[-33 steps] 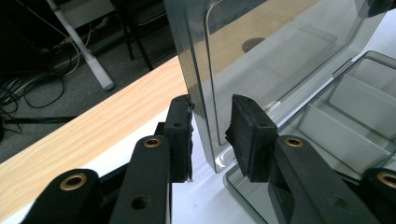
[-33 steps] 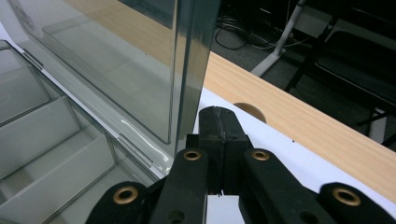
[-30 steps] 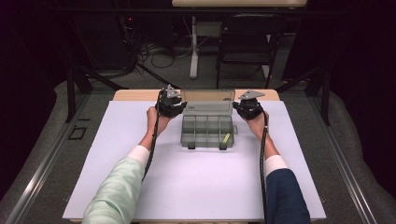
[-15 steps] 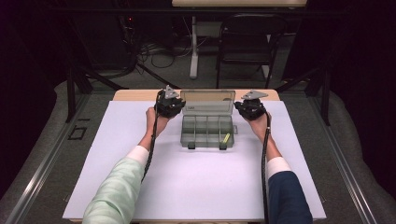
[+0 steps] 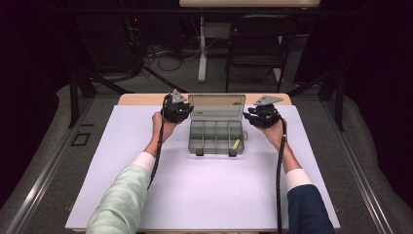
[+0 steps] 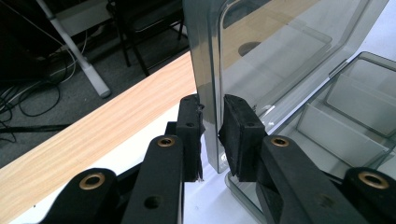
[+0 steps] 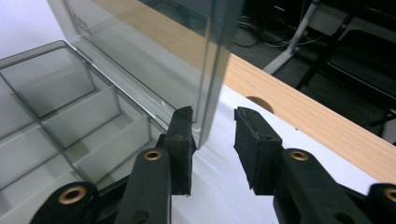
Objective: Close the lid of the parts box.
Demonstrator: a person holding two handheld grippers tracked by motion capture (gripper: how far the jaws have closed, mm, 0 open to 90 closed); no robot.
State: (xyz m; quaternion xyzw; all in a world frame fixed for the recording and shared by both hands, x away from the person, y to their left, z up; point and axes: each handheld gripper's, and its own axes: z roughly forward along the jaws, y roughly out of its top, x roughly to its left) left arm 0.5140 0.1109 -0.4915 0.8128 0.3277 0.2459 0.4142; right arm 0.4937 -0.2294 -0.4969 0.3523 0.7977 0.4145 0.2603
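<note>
A clear grey compartment box (image 5: pixel 216 141) stands open in the middle of the white mat, its lid (image 5: pixel 217 106) upright at the back. A small yellow piece (image 5: pixel 235 145) lies in its right-hand compartment. My left gripper (image 5: pixel 184 110) is at the lid's left edge; in the left gripper view its jaws (image 6: pixel 212 135) have closed on that edge of the lid (image 6: pixel 280 46), both pads against it. My right gripper (image 5: pixel 249 116) is at the lid's right edge. Its jaws (image 7: pixel 215 135) have just been opening: the lid (image 7: pixel 154 51) stands by the left pad, with a gap to the right pad.
A white mat (image 5: pixel 204 195) covers the table; a bare wooden strip (image 5: pixel 141 99) runs along its far edge. Behind the table are a folding chair (image 5: pixel 255 44), a white table leg (image 5: pixel 202 48) and floor cables. Both forearms come in from the bottom.
The lid has swung up from a low tilt to upright. My right gripper has drawn a little right and up, its jaws parting from the lid edge. The left hand stayed put.
</note>
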